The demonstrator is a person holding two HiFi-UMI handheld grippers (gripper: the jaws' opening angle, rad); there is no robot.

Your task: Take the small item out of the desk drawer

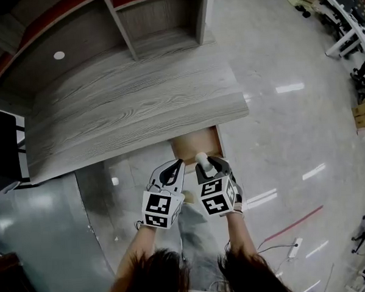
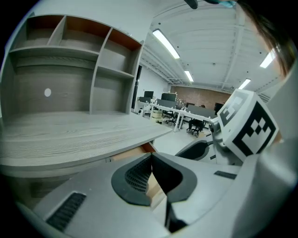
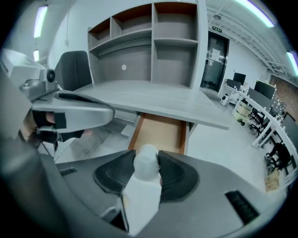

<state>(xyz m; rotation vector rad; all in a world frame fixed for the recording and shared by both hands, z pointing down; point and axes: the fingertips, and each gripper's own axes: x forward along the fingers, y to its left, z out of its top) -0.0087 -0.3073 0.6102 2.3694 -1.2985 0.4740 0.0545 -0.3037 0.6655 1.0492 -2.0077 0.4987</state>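
Nearest us, our right gripper has its jaws spread wide around the small item, a white piece with a rounded cap. The pads press on it from both sides just under the cap, so it stands upright and should not slip. It is held above the near end of the drawer, off the drawer's floor, and we judge the taking-out nearly done. Our left gripper hangs just left of the drawer's front, its jaws brought together at the tips with nothing between them. We read it as idle, kept there to stay out of the right one's way. The drawer stands pulled out and looks bare inside. Behind the drawer lies the desk, and beyond that the shelf unit.
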